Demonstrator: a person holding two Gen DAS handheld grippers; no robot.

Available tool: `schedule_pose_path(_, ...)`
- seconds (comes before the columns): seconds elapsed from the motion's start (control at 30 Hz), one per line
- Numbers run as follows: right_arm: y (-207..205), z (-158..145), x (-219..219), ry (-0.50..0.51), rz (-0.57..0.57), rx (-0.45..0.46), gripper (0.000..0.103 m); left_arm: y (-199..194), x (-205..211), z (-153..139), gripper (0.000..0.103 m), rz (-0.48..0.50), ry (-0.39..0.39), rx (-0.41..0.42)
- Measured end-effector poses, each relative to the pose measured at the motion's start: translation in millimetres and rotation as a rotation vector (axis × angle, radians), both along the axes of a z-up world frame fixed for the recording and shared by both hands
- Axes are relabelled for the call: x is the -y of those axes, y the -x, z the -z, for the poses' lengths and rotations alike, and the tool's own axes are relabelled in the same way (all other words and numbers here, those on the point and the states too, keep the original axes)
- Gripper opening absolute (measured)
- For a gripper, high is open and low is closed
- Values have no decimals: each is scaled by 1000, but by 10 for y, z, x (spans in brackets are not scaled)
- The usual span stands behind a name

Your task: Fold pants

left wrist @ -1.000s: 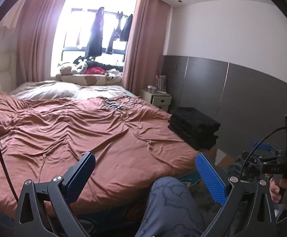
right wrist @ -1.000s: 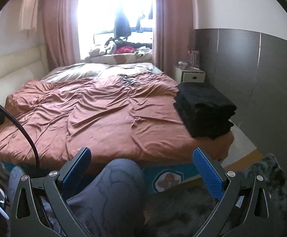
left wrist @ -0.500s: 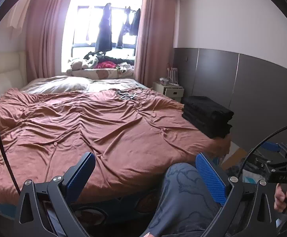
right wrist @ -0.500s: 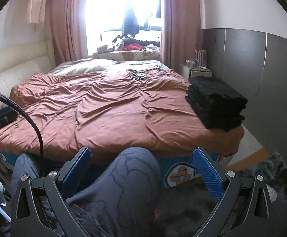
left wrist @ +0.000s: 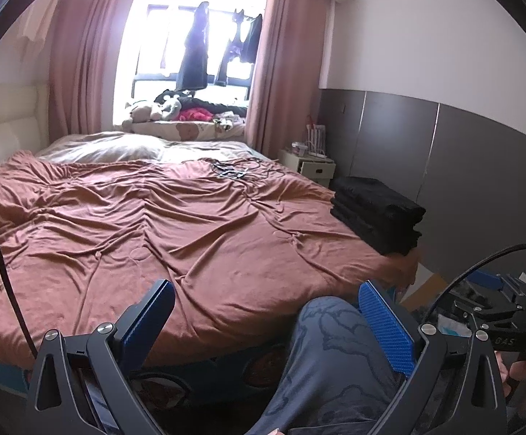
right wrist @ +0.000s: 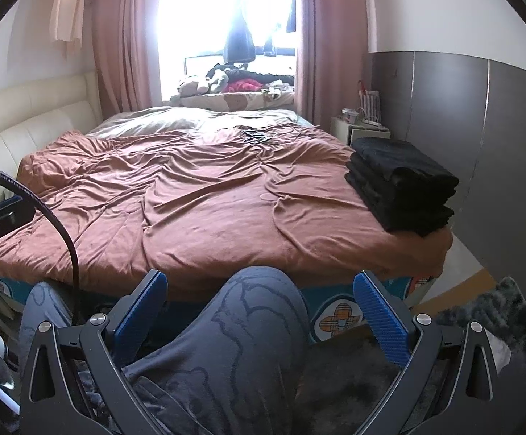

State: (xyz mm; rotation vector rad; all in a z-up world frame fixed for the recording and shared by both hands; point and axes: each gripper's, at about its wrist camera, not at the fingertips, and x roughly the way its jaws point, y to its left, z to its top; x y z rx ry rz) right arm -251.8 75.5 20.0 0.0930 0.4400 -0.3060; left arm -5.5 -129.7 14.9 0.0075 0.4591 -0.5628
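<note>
A stack of folded black pants (left wrist: 379,214) (right wrist: 402,185) rests on the near right corner of the bed. The brown bedspread (left wrist: 154,224) (right wrist: 197,195) lies wrinkled with no loose pants on it. My left gripper (left wrist: 266,304) is open, held in the air short of the bed's foot, with nothing between its blue pads. My right gripper (right wrist: 261,297) is open too, above a person's knee in grey printed trousers (right wrist: 248,333). The black stack is far ahead and to the right of both grippers.
A small dark item with cables (left wrist: 232,172) lies on the far part of the bed. A white nightstand (left wrist: 308,166) stands by the grey wall panel. Clothes are piled on the window sill (left wrist: 186,108). A dark shaggy rug (right wrist: 480,311) covers the floor at right.
Both wrist views have tilted up and drawn back a little, so the bed and black stack sit lower in view. Both grippers stay open and empty.
</note>
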Motion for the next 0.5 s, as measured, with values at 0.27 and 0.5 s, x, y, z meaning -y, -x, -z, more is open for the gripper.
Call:
schedule_pose_path(0.27,22,24,17,-11,32,4,103,32,-6,-16,102,2,-2,6)
schedule_pose_path(0.5,59,2,-24,-6,34,12,103,63,8,-20,103,14,3,6)
